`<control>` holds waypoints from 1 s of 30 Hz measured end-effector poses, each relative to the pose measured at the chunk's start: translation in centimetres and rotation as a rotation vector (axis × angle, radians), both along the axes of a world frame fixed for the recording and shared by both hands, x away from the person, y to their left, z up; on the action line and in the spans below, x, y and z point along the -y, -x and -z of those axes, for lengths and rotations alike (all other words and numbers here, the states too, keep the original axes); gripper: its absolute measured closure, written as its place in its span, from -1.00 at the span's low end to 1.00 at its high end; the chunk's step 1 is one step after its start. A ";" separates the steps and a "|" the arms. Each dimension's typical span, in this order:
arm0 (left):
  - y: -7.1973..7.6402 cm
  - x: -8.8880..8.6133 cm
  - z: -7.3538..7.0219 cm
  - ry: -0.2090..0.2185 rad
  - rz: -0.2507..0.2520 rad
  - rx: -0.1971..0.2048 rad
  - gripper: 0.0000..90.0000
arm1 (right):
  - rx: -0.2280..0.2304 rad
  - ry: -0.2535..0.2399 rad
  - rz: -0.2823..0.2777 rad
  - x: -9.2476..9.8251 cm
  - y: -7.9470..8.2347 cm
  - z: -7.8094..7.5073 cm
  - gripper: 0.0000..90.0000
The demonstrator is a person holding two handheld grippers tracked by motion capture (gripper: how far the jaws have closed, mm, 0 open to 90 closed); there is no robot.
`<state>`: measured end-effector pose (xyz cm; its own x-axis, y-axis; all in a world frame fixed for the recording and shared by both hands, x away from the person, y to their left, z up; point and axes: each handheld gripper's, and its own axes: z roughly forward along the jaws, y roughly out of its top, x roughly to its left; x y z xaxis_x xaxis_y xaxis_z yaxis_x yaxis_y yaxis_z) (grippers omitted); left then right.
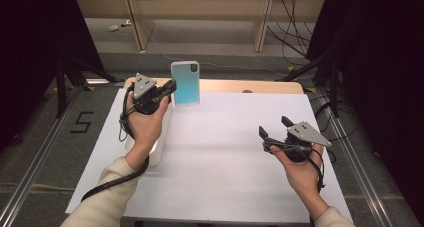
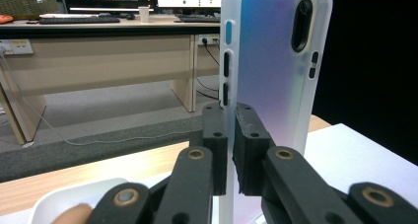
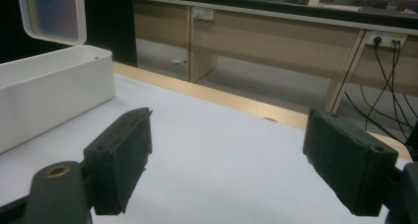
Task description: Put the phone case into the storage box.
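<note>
The left gripper pinches the phone case by its edge above the white box, the right gripper gaping empty; that seemingly thin grip could let it twist free

Through the left gripper view I see my left gripper clamped on the long edge of a translucent white plastic phone case with an iridescent blue-violet back, which stands upright. Its oval camera cutout sits near the case's top. Below the case, to its left, lies a white rounded tray rim. Behind the case stretches a long beige wooden desk.
</note>
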<state>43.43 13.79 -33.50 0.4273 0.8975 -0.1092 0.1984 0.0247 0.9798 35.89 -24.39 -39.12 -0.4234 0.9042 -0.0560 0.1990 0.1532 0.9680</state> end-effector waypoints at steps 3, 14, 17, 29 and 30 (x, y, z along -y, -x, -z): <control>0.1 -0.2 -0.1 0.005 0.001 0.003 0.88 | 0.006 0.006 0.006 0.0 0.0 -0.1 -0.56; -0.2 -1.2 -0.2 0.013 -0.013 -0.003 0.88 | -0.011 0.000 0.005 0.2 0.2 -0.1 -0.56; -0.3 -1.2 -0.1 0.011 -0.010 -0.007 0.88 | 0.006 0.002 0.008 0.3 0.2 -0.1 -0.56; -0.7 -2.2 -0.3 0.010 -0.020 0.000 0.88 | -0.005 0.005 0.000 0.2 0.5 -0.1 -0.56; -0.8 -2.4 -0.3 0.009 -0.023 -0.001 0.88 | -0.004 0.004 -0.005 0.2 0.5 -0.1 -0.56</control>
<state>44.18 16.18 -33.19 0.4067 0.9060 -0.1174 0.1985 0.0378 0.9794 35.38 -24.59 -39.04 -0.4282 0.9018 -0.0582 0.2019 0.1583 0.9665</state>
